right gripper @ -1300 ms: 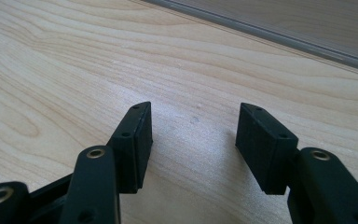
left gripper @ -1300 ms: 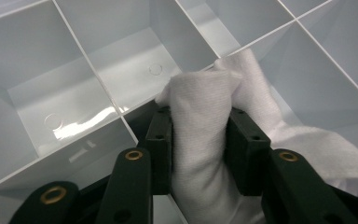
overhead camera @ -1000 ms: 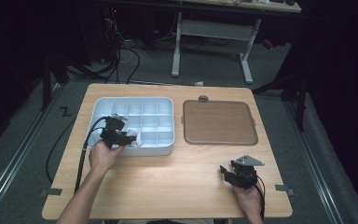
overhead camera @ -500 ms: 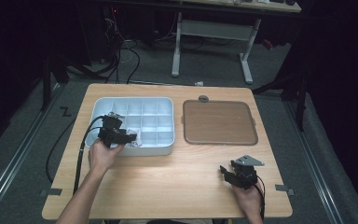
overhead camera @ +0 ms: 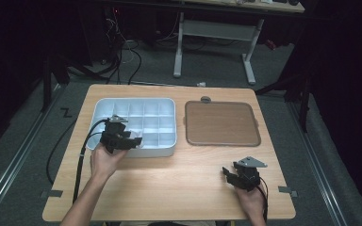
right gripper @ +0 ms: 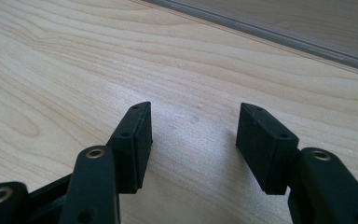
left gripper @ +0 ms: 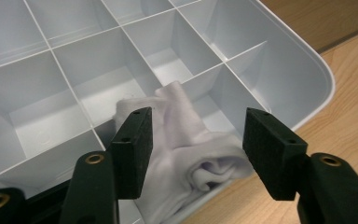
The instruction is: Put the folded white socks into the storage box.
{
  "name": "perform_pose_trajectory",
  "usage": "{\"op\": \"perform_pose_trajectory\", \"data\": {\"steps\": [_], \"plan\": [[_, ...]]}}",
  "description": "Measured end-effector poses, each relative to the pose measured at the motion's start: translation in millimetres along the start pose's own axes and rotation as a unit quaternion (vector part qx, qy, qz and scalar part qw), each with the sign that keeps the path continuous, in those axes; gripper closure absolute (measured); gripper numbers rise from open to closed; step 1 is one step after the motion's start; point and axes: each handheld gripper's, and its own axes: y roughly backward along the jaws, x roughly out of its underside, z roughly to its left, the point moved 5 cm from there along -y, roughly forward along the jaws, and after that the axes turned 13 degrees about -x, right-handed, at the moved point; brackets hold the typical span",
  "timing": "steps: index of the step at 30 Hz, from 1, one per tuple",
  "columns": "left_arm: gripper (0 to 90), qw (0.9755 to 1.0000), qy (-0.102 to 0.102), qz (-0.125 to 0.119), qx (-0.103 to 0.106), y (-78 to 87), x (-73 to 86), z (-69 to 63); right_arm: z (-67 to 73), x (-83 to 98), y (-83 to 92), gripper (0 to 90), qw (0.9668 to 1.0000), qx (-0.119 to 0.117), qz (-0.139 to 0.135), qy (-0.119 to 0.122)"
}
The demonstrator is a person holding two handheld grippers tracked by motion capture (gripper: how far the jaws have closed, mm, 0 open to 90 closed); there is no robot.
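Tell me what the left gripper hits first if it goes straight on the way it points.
Probably the white cloth lying in the divided tray: the left gripper has just been opening, and the cloth sits loose between its jaws. Depth is hard to judge.

A lab: dark room, cables (overhead camera: 122,52) (floor rails (overhead camera: 14,160) too).

Your table (overhead camera: 169,188) is light wood and brightly lit, sitting on grey carpet (overhead camera: 283,70). Everything around it is pretty dark. Behind it there's a white-legged desk (overhead camera: 217,47) and a tangle of black cables (overhead camera: 122,52).
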Motion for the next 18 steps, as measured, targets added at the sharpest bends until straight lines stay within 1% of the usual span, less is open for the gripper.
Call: {"op": "perform_pose_trajectory", "data": {"steps": [3, 5, 8, 10, 11, 12, 15, 16, 18], "plan": [[45.8, 0.9999, -0.012, 0.003, -0.002, 1.4, 4.6, -4.2, 0.0, 0.0, 0.0, 46.0, 1.0, 0.0, 0.0, 0.0], [47.5, 0.9997, -0.022, 0.004, -0.009, -0.3, 7.8, -4.6, -0.1, 0.0, 0.0, 45.9, 1.0, 0.0, 0.0, 0.0], [55.1, 0.9992, -0.032, 0.004, -0.024, -5.7, 9.3, -0.9, -0.2, -0.1, 0.0, 45.9, 1.0, 0.0, 0.0, 0.002], [63.5, 0.999, -0.033, 0.006, -0.028, -9.4, 9.1, 2.0, -0.2, -0.1, 0.0, 46.0, 1.0, 0.0, 0.0, 0.002], [66.7, 0.999, -0.033, 0.006, -0.028, -9.4, 9.1, 2.0, -0.2, -0.1, 0.0, 46.0, 1.0, 0.0, 0.0, 0.002], [69.6, 0.9989, -0.034, 0.007, -0.032, -12.7, 9.2, 4.1, -0.2, -0.1, 0.0, 46.0, 1.0, 0.0, 0.0, 0.001], [74.1, 0.9985, -0.038, 0.007, -0.037, -16.3, 9.9, 5.7, -0.2, -0.1, 0.0, 46.0, 1.0, 0.0, 0.0, 0.001], [75.1, 0.9981, -0.041, 0.007, -0.045, -20.1, 10.6, 7.9, -0.2, -0.1, 0.0, 45.9, 1.0, 0.0, 0.0, 0.001], [75.8, 0.9978, -0.042, 0.008, -0.051, -23.9, 10.8, 10.8, -0.2, -0.1, 0.0, 45.9, 1.0, 0.0, 0.0, 0.001]]}}
